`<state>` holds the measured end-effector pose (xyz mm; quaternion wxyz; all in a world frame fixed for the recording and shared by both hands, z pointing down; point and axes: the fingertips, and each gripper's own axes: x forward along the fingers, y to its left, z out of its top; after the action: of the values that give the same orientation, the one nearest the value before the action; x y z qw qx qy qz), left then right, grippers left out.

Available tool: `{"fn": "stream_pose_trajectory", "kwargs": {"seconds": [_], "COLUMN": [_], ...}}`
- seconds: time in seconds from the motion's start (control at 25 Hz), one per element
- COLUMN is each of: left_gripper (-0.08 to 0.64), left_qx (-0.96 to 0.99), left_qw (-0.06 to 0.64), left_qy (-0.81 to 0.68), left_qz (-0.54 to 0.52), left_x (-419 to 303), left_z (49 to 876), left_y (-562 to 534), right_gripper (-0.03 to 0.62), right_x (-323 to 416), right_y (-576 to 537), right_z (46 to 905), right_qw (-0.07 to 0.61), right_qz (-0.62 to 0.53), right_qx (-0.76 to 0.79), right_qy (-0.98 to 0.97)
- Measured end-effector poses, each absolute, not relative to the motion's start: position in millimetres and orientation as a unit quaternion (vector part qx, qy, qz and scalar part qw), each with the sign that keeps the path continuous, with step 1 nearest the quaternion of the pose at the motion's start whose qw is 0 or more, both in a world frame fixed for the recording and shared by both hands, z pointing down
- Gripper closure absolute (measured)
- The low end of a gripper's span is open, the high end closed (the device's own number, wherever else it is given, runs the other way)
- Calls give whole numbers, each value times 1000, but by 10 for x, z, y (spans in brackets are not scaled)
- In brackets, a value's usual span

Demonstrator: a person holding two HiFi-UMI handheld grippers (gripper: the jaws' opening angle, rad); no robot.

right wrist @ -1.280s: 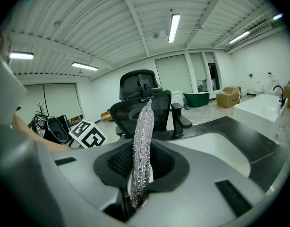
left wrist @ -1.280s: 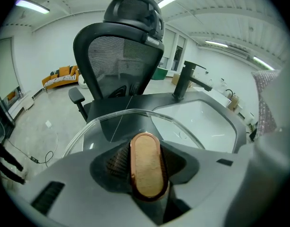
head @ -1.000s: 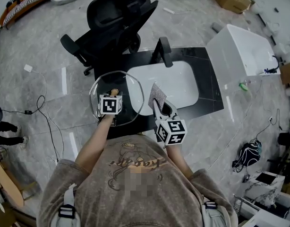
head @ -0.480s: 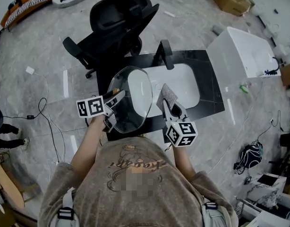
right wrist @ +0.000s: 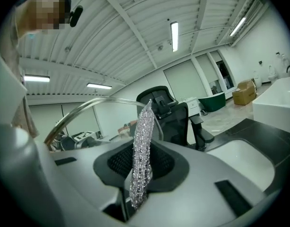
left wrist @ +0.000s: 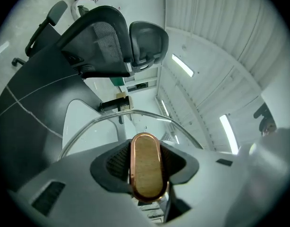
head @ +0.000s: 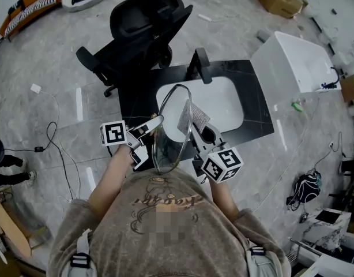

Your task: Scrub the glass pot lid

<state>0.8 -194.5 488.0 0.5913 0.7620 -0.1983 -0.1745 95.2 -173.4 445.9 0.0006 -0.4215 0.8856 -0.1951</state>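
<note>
The glass pot lid (head: pixel 170 133) stands nearly on edge over the sink's near rim, between my two grippers. My left gripper (head: pixel 155 124) is shut on the lid's wooden knob (left wrist: pixel 146 167), which fills the gap between its jaws, and the lid's metal rim (left wrist: pixel 131 113) arcs beyond. My right gripper (head: pixel 201 133) is shut on a silver scrubbing cloth (head: pixel 192 118). The cloth (right wrist: pixel 142 148) sticks up edge-on from the jaws, close by the lid's right face, with the lid's rim (right wrist: pixel 86 107) curving to its left. I cannot tell whether cloth and glass touch.
A white sink basin (head: pixel 226 100) is set in a black counter (head: pixel 134 94) with a black faucet (head: pixel 200 63) behind it. A black office chair (head: pixel 143 23) stands beyond, a white box (head: pixel 292 59) to the right, and cables (head: pixel 53 149) on the floor to the left.
My left gripper has rolled and turned the lid from lying flat to standing nearly on edge, moving it right. My right gripper has brought the cloth up beside the lid.
</note>
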Motion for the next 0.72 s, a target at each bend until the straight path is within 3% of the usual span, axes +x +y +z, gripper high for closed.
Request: {"fn": "stream_pose_trajectory", "kwargs": {"seconds": [0.2, 0.72], "left_gripper": [383, 383], "left_qx": [765, 776], "left_qw": [592, 598], "left_qy": [-189, -127], "left_qz": [-167, -157], "left_x": [39, 146], "left_z": [4897, 4750], "left_y": [-1911, -1765], "right_gripper": [515, 515], "right_x": [829, 898], "right_y": [-1608, -1624], "right_z": [4113, 4134], "right_qw": [60, 58], "right_qz": [-192, -178], "right_qx": [-387, -411], "right_qy": [900, 892]}}
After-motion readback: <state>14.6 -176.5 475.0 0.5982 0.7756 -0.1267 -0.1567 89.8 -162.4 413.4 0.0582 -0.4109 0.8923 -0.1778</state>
